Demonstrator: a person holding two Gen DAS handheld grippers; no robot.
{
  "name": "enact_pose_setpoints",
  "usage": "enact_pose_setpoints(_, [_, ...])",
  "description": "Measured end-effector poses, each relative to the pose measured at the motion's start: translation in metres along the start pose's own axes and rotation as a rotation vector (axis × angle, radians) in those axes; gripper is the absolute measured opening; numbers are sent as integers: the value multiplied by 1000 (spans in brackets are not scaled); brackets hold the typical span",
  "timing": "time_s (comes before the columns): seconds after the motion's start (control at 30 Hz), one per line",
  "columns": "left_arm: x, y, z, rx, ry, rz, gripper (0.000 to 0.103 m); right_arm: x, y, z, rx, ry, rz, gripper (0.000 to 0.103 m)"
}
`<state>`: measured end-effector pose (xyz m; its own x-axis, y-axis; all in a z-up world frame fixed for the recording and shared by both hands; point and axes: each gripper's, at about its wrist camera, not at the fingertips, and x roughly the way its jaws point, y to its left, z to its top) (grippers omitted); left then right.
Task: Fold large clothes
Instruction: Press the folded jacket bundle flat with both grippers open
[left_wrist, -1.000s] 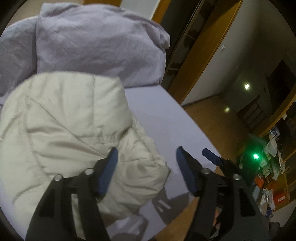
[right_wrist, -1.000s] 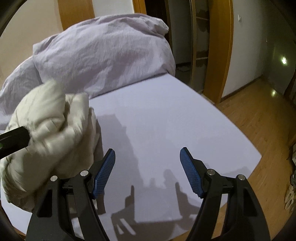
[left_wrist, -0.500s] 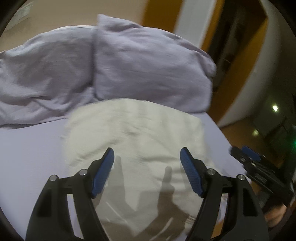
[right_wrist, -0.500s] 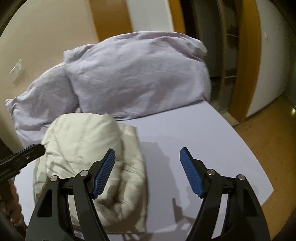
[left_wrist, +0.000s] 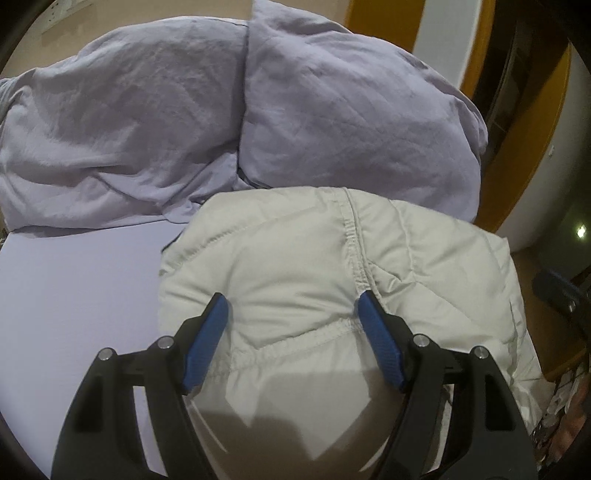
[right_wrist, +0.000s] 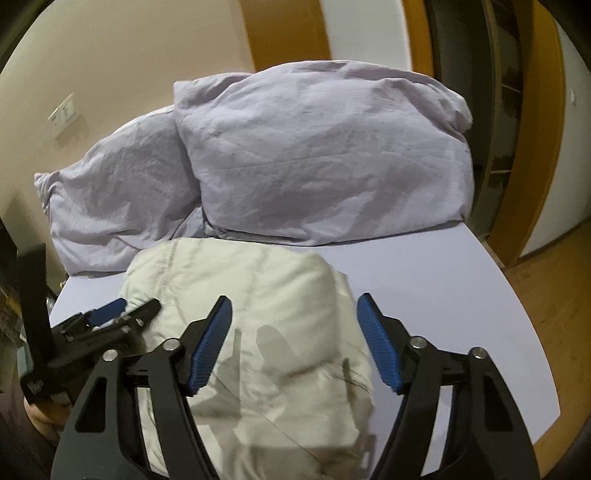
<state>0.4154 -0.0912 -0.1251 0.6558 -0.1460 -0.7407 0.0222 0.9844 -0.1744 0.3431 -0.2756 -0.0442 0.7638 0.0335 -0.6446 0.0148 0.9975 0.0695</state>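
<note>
A cream quilted jacket (left_wrist: 332, 266) lies folded in a thick bundle on the lilac bed sheet (left_wrist: 74, 280), just in front of the pillows. My left gripper (left_wrist: 291, 299) hangs over the bundle's near part, open, its blue pads (left_wrist: 207, 343) spread over the quilted seams and gripping nothing. My right gripper (right_wrist: 293, 299) is above the same jacket (right_wrist: 258, 291) from the other side. Its jaws are closing slowly but still stand wide, and its pads do not press the cloth. The left gripper (right_wrist: 114, 312) also shows at the jacket's left edge in the right wrist view.
Two crumpled lilac pillows (right_wrist: 314, 158) lean on the wall behind the jacket. The bed's right edge (right_wrist: 517, 295) drops to a wooden floor (right_wrist: 554, 306). An orange door frame (right_wrist: 539, 129) and a dark opening stand at the right. A hand (right_wrist: 40, 413) holds the left gripper.
Both views have swung toward the pillows. The jacket, earlier bunched at the left, now lies as a folded bundle under both grippers. The right gripper's jaws have narrowed slightly.
</note>
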Motion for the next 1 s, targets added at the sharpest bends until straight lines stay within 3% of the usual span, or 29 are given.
enact_pose_setpoints(0.3, [14, -2, -13, 26, -3, -29, 73, 41, 23, 6, -45, 31, -34, 61])
enact_pose_setpoints(0.6, [18, -1, -11, 39, -1, -56, 73, 82, 8, -14, -23, 94, -66, 61])
enact_pose_setpoints(0.8, [4, -4, 1, 47, -37, -71, 73, 93, -2, -32, 7, 85, -75, 61])
enact_pose_setpoints(1.0, [6, -1, 19, 21, -54, -33, 74, 97, -5, -40, 25, 74, -76, 61])
